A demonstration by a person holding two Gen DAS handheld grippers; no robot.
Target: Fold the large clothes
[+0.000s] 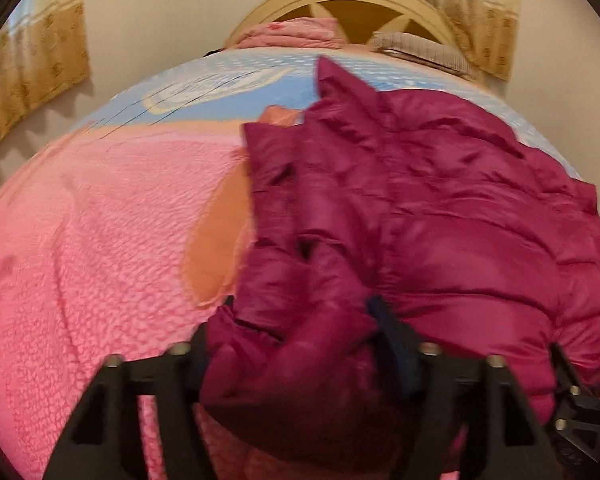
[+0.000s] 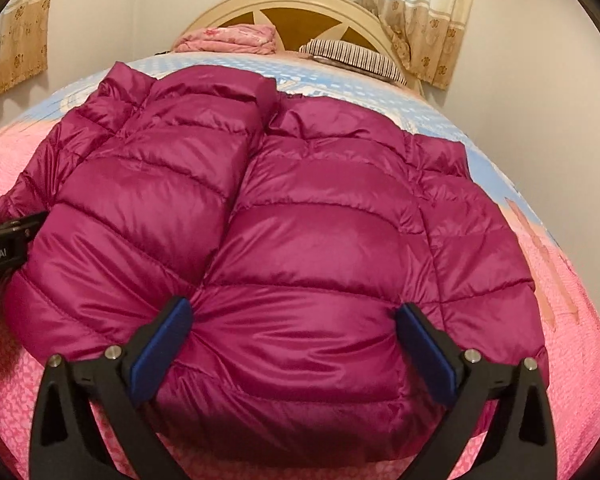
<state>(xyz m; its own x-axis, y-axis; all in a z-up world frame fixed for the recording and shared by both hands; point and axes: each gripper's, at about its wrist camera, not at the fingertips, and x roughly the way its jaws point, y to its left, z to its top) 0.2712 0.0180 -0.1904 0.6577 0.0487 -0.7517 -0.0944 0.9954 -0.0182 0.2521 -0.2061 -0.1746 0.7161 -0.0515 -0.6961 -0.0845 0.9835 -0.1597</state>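
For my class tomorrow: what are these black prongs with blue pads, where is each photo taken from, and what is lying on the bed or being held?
The prongs are hand-held grippers, one per hand, each with a fisheye camera looking along its fingers. One photo is from the left gripper, the other from the right gripper. A magenta puffer jacket lies spread on a bed with a pink and blue bedspread; folded pink bedding and a striped pillow lie at the headboard. The left gripper has bunched jacket fabric between its fingers. The right gripper's jaws are wide open around the hem, not closed.
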